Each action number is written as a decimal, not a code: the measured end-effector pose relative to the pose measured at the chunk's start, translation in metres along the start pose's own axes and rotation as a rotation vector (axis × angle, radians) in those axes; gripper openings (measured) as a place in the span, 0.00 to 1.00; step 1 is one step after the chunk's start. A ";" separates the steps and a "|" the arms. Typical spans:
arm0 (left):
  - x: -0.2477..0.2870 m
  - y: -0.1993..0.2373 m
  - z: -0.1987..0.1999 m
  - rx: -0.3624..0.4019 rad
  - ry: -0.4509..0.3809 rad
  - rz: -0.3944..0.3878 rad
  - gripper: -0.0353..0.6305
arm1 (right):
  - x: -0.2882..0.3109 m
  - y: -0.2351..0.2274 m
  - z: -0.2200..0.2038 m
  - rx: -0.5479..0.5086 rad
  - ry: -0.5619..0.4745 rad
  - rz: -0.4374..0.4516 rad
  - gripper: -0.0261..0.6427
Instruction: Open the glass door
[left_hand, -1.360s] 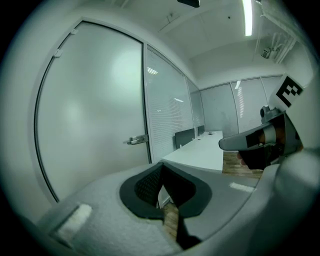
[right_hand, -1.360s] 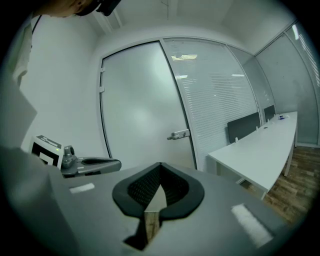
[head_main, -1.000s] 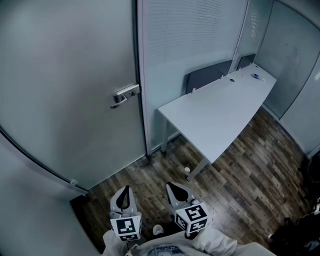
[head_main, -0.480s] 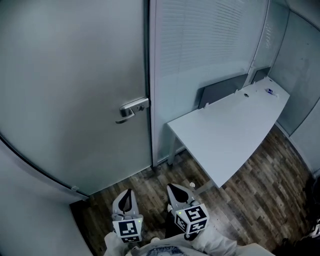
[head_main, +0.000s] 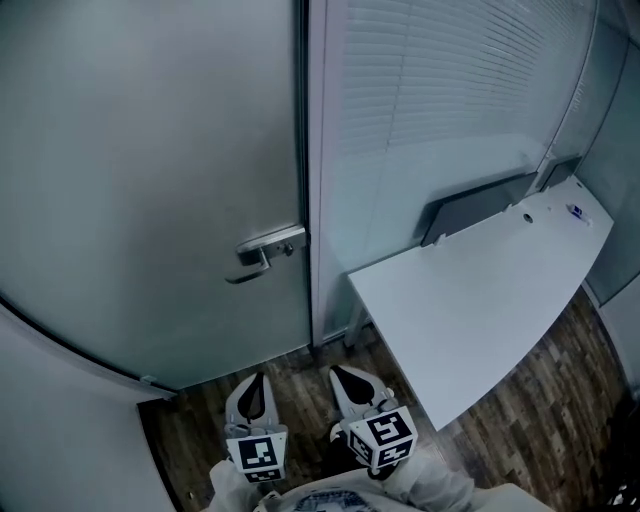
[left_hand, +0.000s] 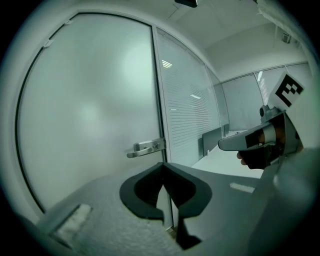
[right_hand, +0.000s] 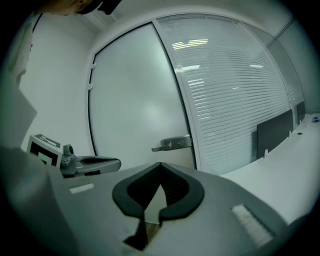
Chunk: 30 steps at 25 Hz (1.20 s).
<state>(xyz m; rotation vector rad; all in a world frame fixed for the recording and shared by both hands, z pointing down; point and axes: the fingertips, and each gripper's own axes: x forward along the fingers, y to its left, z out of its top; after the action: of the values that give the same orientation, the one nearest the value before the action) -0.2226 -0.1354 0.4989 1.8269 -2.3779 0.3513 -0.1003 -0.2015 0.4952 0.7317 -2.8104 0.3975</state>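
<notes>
While left tongs (head_main: 254, 385) and right tongs (head_main: 345, 378) hang closed, glass door (head_main: 150, 150) stands ahead.

The door (head_main: 150, 180) stands ahead on the left, with its handle (head_main: 265, 250) at its right edge. Right of the door is a wall panel (head_main: 430, 120), and a table (head_main: 480, 300) stands before it, a low screen (head_main: 478, 205) along its far edge. The left gripper (head_main: 253, 385) and right gripper (head_main: 345, 378) sit side by side over the floor (head_main: 190, 440), below the handle and well apart from it.
</notes>
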 end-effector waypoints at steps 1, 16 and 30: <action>0.008 0.000 0.002 0.000 0.005 0.012 0.06 | 0.006 -0.006 0.003 -0.001 0.004 0.014 0.05; 0.064 0.017 0.019 0.075 0.022 0.172 0.06 | 0.078 -0.042 0.012 0.017 0.049 0.192 0.05; 0.101 0.041 0.027 0.058 0.025 0.106 0.23 | 0.099 -0.042 0.025 0.028 0.042 0.156 0.05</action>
<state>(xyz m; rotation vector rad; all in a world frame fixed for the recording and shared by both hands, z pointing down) -0.2870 -0.2266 0.4921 1.7128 -2.4784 0.4563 -0.1673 -0.2882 0.5065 0.5049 -2.8360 0.4736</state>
